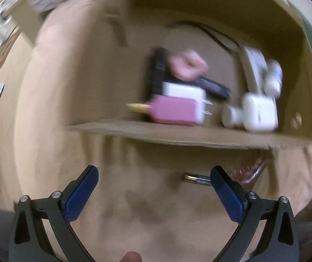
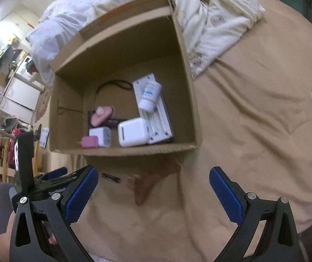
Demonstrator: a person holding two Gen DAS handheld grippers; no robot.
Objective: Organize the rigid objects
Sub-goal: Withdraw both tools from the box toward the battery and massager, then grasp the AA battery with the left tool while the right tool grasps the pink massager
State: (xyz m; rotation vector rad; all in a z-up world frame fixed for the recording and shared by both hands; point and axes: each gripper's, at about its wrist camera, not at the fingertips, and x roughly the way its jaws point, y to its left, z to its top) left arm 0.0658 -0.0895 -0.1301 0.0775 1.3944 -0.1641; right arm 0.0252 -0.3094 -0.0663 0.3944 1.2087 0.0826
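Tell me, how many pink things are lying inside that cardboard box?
2. A pink block sits at the near wall beside a white charger; a pink rounded item lies behind them. The blur could hide more.

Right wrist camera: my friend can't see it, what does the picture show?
An open brown cardboard box sits on a tan bedsheet, holding a white square charger, a small pink plug, a white tube and a few other small things. The right gripper, with blue pads, hovers open and empty in front of the box.
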